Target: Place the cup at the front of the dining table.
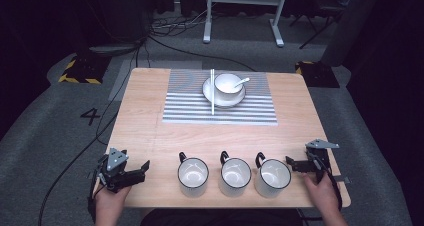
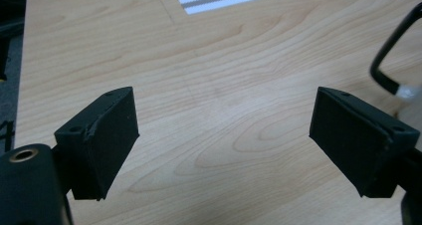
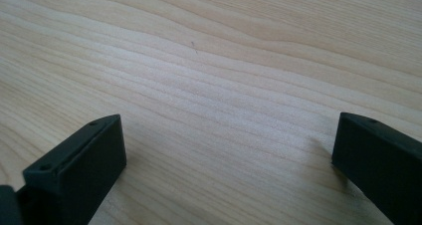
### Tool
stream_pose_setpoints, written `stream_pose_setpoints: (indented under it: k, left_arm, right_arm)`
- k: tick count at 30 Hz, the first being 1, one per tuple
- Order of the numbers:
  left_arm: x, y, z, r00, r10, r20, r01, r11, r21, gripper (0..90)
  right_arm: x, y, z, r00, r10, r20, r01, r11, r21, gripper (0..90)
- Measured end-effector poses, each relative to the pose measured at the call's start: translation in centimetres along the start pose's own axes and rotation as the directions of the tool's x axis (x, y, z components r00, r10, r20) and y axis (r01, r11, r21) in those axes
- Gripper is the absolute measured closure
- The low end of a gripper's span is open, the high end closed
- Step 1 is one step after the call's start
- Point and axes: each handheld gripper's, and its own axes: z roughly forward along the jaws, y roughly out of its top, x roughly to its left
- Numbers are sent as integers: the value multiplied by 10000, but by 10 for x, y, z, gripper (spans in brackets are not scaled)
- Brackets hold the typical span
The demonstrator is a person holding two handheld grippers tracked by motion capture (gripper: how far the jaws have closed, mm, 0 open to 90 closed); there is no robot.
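Mug handle (image 2: 393, 60), cut by frame edge

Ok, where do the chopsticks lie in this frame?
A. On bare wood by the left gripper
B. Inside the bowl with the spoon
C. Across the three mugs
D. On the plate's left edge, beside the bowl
D: in the high view the chopsticks lie along the left edge of the plate, beside the bowl that holds the spoon, far from the mugs and both open grippers.

White black-rimmed mugs (image 1: 234, 176), grey-white striped mat (image 1: 220, 104) — pale wood table (image 1: 145, 116)
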Motion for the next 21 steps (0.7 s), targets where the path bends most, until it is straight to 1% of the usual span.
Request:
stream_pose_setpoints:
  k: [1,3,5,6,7,8,9,10,12,13,14,15,16,19,20,21]
  left_arm:
    - [-1,1,-4,10000,76,10,-76,9999,-117,122]
    - [-3,2,-9,10000,74,12,-74,9997,-213,122]
    - [-4,5,-18,9998,-10,190,21,9985,-554,122]
    - [-4,5,-18,9998,-10,190,21,9985,-554,122]
    - [-5,7,-22,9995,-44,316,67,9972,-743,122]
    - [-6,7,-24,9995,-48,320,74,9966,-816,122]
    - [-7,10,-29,9993,-113,359,150,9945,-1036,122]
    - [-8,10,-31,9993,-119,364,160,9932,-1154,122]
    - [-9,11,-34,9992,-112,379,157,9926,-1201,122]
    - [-10,13,-37,9981,-281,550,360,9883,-1479,122]
    - [-10,13,-37,9981,-281,550,360,9883,-1479,121]
    - [-11,15,-42,9973,-313,662,423,9841,-1725,121]
    - [-13,16,-43,9962,-473,732,603,9805,-1868,120]
    - [-16,18,-46,9969,-383,688,512,9792,-1962,119]
    - [-18,19,-48,9971,-329,686,465,9771,-2076,118]
    - [-18,19,-48,9971,-329,686,465,9771,-2076,119]
  right_arm:
    - [0,0,0,10000,2,-1,-2,10000,3,4]
    - [0,0,0,10000,1,0,-1,10000,2,4]
    - [0,0,0,10000,4,5,-4,10000,-7,4]
    - [0,0,0,10000,1,-1,-1,10000,3,4]
    - [0,0,0,10000,7,3,-7,10000,-5,4]
    - [0,0,0,10000,7,3,-7,10000,-5,4]
    - [0,0,0,10000,1,0,-1,10000,-1,4]
    - [0,0,0,10000,6,3,-6,10000,-7,4]
    - [0,0,0,10000,4,4,-4,10000,-6,4]
    - [0,0,0,10000,1,5,-1,10000,-5,4]
    - [0,0,0,10000,1,5,-1,10000,-5,4]
    - [0,0,0,10000,6,5,-6,10000,-4,4]
    - [0,0,0,10000,-1,-1,1,10000,3,4]
    - [0,0,0,10000,7,2,-7,10000,-6,4]
    - [0,0,0,10000,3,5,-3,10000,-4,4]
    - [0,0,0,10000,3,5,-3,10000,-4,4]
